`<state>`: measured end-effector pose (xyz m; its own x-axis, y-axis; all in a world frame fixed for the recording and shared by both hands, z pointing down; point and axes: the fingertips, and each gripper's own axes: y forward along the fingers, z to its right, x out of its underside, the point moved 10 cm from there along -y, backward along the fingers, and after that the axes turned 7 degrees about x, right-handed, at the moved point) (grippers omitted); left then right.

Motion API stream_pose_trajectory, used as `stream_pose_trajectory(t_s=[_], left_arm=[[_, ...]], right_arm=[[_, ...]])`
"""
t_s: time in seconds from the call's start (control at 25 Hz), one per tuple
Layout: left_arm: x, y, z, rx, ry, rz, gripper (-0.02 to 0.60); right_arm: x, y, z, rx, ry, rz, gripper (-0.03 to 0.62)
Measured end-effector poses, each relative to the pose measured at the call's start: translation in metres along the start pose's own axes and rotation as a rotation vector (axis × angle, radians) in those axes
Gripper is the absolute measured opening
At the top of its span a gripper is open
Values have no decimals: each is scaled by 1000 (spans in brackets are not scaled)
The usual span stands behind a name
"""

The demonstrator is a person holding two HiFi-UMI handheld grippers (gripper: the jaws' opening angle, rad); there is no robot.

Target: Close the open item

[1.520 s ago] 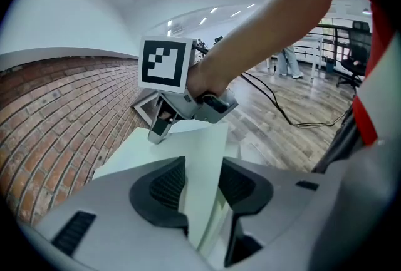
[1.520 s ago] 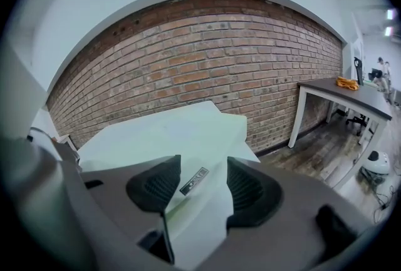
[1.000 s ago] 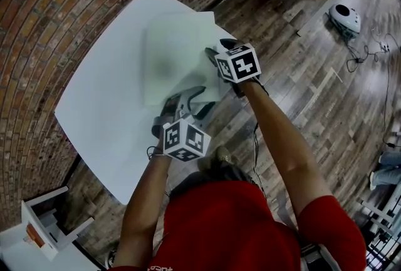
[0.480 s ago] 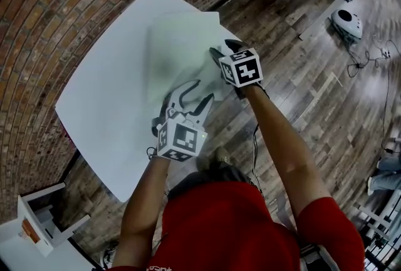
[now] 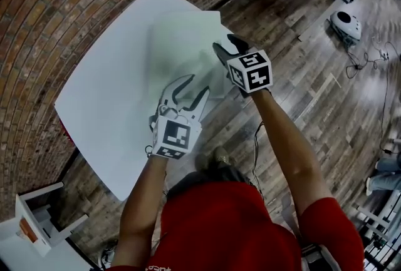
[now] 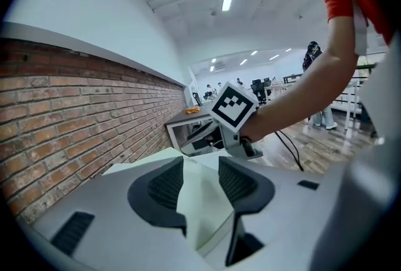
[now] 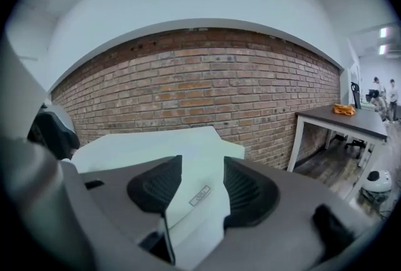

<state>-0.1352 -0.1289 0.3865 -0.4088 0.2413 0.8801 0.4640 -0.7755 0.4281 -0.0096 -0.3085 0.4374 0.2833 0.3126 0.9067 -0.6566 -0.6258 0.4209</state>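
Head view: a pale flat box (image 5: 178,38) lies on the white bench (image 5: 106,107) beside a brick wall (image 5: 37,25), its near edge lifted into a fold. The left gripper (image 5: 196,84) is at that near edge, and the right gripper (image 5: 224,43) is at the box's right side.

Left gripper view: the jaws stand spread and have just been closing. A pale folded flap (image 6: 200,213) of the box rises in the gap between them, clear of both pads.

Right gripper view: the jaws are spread. The box's lid, with a small label (image 7: 199,195), lies in the gap between them.
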Motion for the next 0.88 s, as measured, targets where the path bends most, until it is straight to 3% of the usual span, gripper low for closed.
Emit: stream_pose_trajectory(t_s=[0.32, 0.64, 0.88], left_arm=[[-24, -22, -14, -52, -74, 121, 160], [-48, -50, -21, -83, -124, 256, 124], [-64, -70, -21, -89, -144, 340, 88]], right_arm=[[-39, -51, -6, -92, 33, 189, 206], [-69, -105, -39, -210, 7, 333, 151], [-89, -140, -57, -236, -51, 426, 91]])
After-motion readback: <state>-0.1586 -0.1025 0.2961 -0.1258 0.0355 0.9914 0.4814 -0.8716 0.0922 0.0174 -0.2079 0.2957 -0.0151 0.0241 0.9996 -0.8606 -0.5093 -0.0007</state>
